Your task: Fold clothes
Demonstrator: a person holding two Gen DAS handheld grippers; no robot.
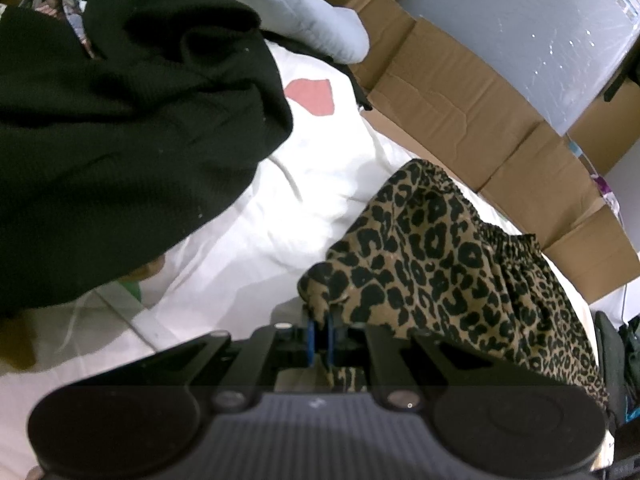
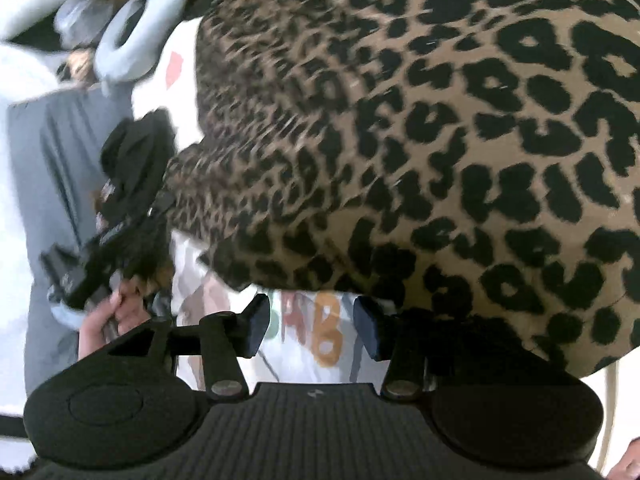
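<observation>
The left gripper (image 1: 323, 330) is clamped on a bunched corner of the leopard-print garment (image 1: 460, 256), its 2 blue pads nearly together with cloth pinched between them. The right gripper (image 2: 310, 326) stands open with nothing between its fingers, below the garment's hanging edge, over a white printed cloth (image 2: 320, 344).

The garment lies partly lifted over the white bedding (image 1: 248, 216), near the cardboard (image 1: 472, 112) along the far side and just beside a black garment (image 1: 120, 140).

Risks, as I judge them: the left hold is on a small wad rather than a flat edge, so the cloth could slip out or drag into a twist if pulled. With only 1 corner held, the free side may sag and crease unevenly — and it could catch the black garment.

Its gathered waistband (image 1: 492, 228) faces the cardboard. The long axis seems to run from that band toward the camera, down and right in the left view — blur in the right view hides the hem.
</observation>
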